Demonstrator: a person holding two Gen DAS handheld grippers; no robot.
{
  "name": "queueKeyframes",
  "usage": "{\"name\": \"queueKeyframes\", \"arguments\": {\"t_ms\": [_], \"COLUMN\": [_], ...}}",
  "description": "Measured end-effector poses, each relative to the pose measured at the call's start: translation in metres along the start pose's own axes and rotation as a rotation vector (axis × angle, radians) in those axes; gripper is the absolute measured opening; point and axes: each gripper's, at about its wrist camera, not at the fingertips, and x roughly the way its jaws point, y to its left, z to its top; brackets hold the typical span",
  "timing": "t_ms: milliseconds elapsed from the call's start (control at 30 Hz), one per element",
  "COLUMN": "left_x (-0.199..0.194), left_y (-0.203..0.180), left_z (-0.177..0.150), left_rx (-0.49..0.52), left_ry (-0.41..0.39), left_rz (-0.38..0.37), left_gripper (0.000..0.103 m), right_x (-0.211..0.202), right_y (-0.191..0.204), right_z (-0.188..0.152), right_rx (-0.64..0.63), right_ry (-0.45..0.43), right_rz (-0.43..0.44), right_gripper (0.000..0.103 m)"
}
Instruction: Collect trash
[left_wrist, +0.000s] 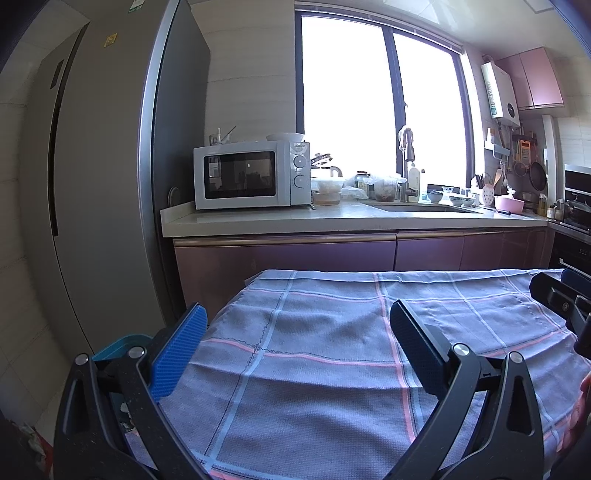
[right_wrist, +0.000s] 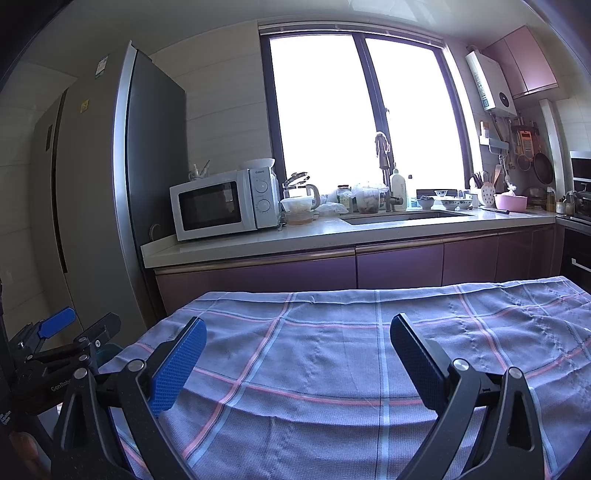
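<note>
Hovering wide apart, left claw (left_wrist: 297, 325) and right claw (right_wrist: 297, 341) overlook wrinkled checked cloth (left_wrist: 332, 350).

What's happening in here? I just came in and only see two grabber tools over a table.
A person holds a two-finger tool in each hand above a table covered with a checked cloth. The left tool and right tool are both open and hold nothing. No trash shows on the cloth in either view. A teal bin peeks out at the table's left edge. Beyond are a counter with a microwave and a sink.
</note>
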Motion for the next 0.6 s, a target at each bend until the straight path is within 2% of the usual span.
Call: {"name": "queueKeyframes", "arguments": {"t_ms": [133, 533, 600], "left_x": [0.003, 0.033, 0.042], "left_y": [-0.004, -0.008, -0.01], "left_z": [0.0, -0.005, -0.006], "left_rx": [0.011, -0.009, -0.011], "left_ry": [0.011, 0.127, 0.167], "left_rz": [-0.004, -0.021, -0.037], "left_gripper": [0.098, 0.098, 0.098], "right_x": [0.001, 0.008, 0.01], "right_y": [-0.003, -0.024, -0.028], "right_z": [-0.001, -0.007, -0.006], "right_rx": [0.0, 0.024, 0.025], "right_ry": [0.0, 0.033, 0.04], "right_rz": [-0.007, -0.04, -0.045], "right_gripper": [0.096, 0.096, 0.096]}}
